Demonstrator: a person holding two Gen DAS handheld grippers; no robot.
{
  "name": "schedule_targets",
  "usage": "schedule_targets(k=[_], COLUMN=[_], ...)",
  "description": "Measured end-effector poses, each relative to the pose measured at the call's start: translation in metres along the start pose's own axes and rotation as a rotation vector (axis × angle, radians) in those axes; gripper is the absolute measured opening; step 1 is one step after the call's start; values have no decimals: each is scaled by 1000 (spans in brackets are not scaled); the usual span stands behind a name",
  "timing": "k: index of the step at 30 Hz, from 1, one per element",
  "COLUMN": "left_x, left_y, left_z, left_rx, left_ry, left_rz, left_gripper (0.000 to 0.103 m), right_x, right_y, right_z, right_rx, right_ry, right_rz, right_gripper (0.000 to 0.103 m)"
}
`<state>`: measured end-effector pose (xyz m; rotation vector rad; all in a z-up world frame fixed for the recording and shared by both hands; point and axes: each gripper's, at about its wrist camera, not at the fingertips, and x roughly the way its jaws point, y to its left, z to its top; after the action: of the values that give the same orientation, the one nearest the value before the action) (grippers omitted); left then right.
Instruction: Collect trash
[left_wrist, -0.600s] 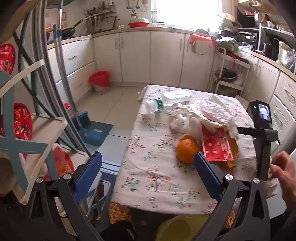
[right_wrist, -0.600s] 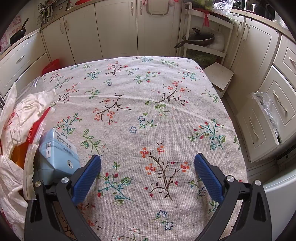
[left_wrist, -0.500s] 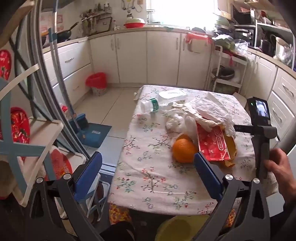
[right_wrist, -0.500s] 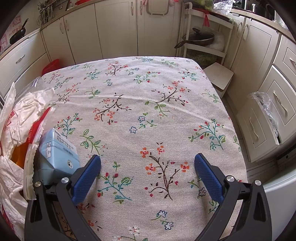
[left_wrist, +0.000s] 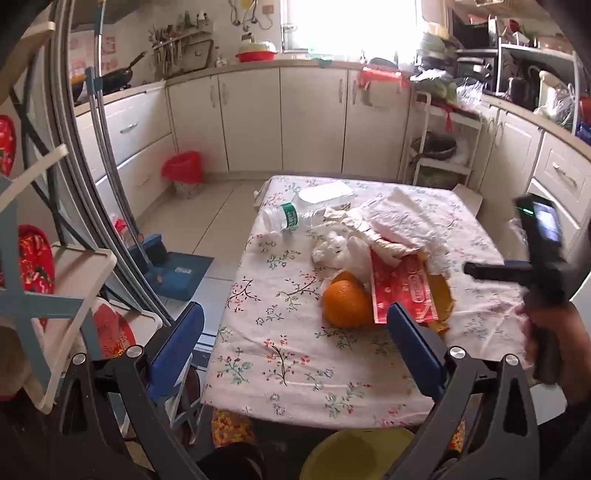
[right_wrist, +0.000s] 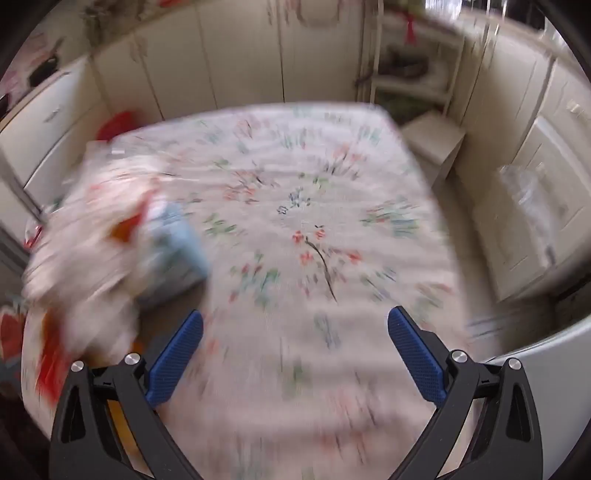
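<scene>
A table with a floral cloth (left_wrist: 280, 354) carries a heap of trash: an orange (left_wrist: 345, 302), a red packet (left_wrist: 402, 291), crumpled white paper and plastic (left_wrist: 384, 229), and an empty clear bottle with a green label (left_wrist: 291, 218). My left gripper (left_wrist: 295, 339) hangs open over the table's near edge, nothing between its blue pads. In the blurred right wrist view my right gripper (right_wrist: 295, 350) is open above the bare cloth (right_wrist: 314, 258), with a light blue carton (right_wrist: 177, 251) and white wrappings (right_wrist: 92, 240) to its left. A hand holds the right gripper's handle (left_wrist: 546, 306).
A red-lined bin (left_wrist: 183, 170) stands on the floor by the far cabinets. A blue dustpan (left_wrist: 177, 273) lies left of the table. A yellow basin (left_wrist: 362, 454) sits below the near edge. A white stool (right_wrist: 436, 144) stands beyond the table's far right corner.
The left gripper's view has drifted slightly, the table sitting a little lower and closer. The right gripper has pulled back and up fast, so more of the table shows and its picture is blurred.
</scene>
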<state>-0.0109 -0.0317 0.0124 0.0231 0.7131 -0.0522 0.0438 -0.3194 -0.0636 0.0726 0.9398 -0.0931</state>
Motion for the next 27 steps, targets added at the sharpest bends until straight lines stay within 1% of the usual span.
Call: schedule_targets(k=[2,4,5,6,7,9,11,14,17,23,27], left_x=[-20,-41,-49,-61,-70,-88,-110,-134,-153,-179,-187], left_y=[2,2,1,-1,-3,-6,-10,-16,-17,-10,-11], left_z=[-6,-18,-22,-29,-35,-44,-55,-69,-80,-92,-94], left_rx=[-12,-9,0,14,22,34,50,73,76,55,50], left_ry=[-14,-23,-25,-28,-32,-44,-62,-84,-104,-124,-131], left_rz=[-7,-3,4,15,21,30,37,48,51,47,45], left_gripper=[95,95,95,95,95,95,95,95,95,95,95], right_x=[-50,-106,-138,-158,-179,-207,-224,-242,-257,-275,-281], right_y=[4,6,7,9,10,15,22,27,31,42,41], right_z=[-23,-50,-69,-77,-91,-114,-131,-147,-162,-181,-189], right_rx=[-6,1,10,20,31,32,18,7,4,-10,-19], right_ry=[-77,-178,-239,-276,-321,-392,-439,-447,-469,-496,-487], right_rz=[22,48,59,63,74,90,88,131,153,178,193], right_gripper=[96,96,96,96,96,96,96,96,96,96,96])
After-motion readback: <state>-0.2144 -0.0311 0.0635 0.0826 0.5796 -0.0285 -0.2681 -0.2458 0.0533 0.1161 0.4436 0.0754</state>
